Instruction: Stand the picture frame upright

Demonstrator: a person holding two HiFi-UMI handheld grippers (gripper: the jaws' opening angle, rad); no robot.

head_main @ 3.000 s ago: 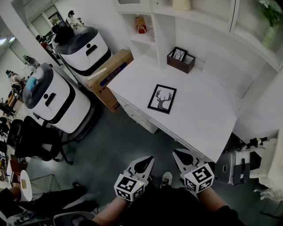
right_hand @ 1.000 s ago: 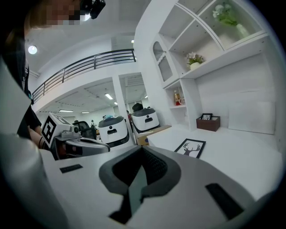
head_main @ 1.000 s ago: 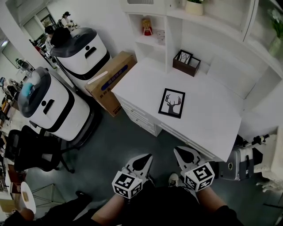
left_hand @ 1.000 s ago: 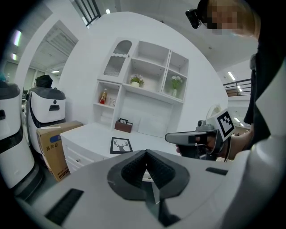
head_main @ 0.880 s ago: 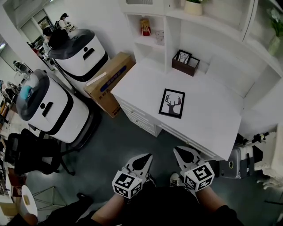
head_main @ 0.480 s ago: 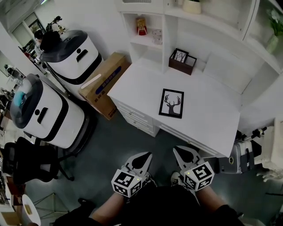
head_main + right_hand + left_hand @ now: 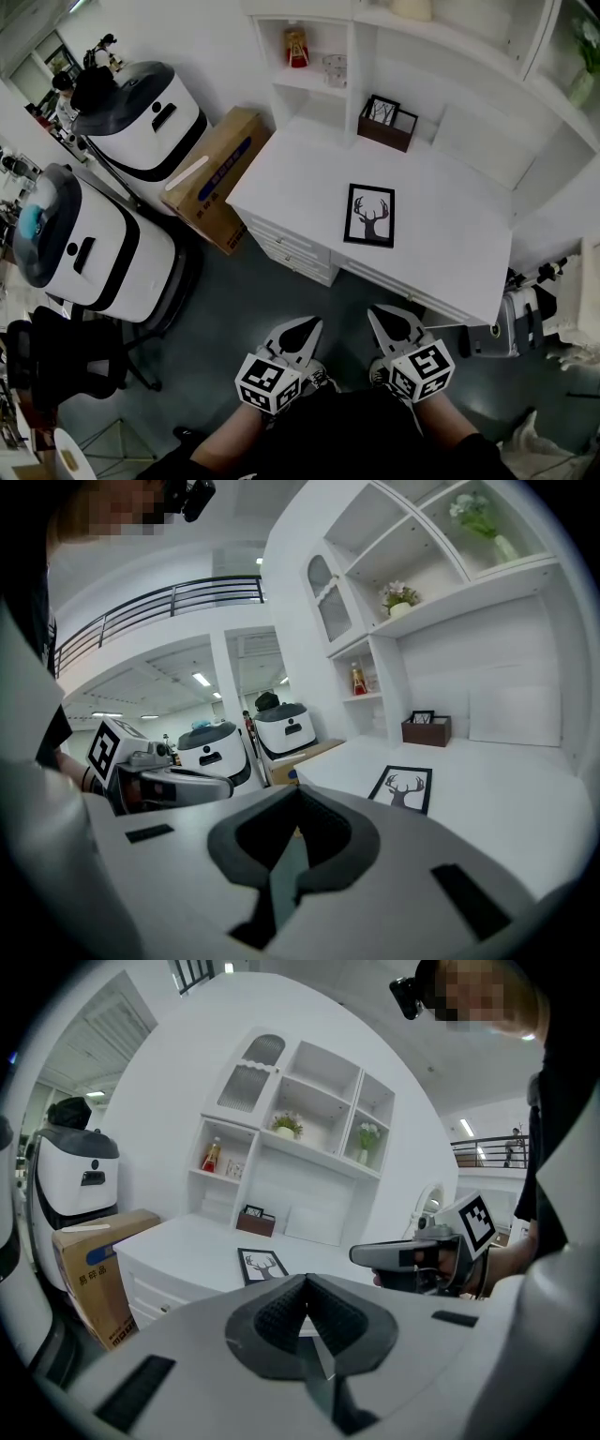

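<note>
Both tools are held low, over the floor. The left gripper (image 7: 302, 330) has its jaws pressed together with nothing between them, and the right gripper (image 7: 386, 319) matches it, closed and empty. The picture frame (image 7: 369, 215) lies flat, face up, on the white desk (image 7: 450, 246), well apart from both.

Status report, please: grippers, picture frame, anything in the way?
Left gripper, right gripper shut, empty, short of white desk. Black-framed deer picture lies flat on it. Brown box at back, well apart.
</note>
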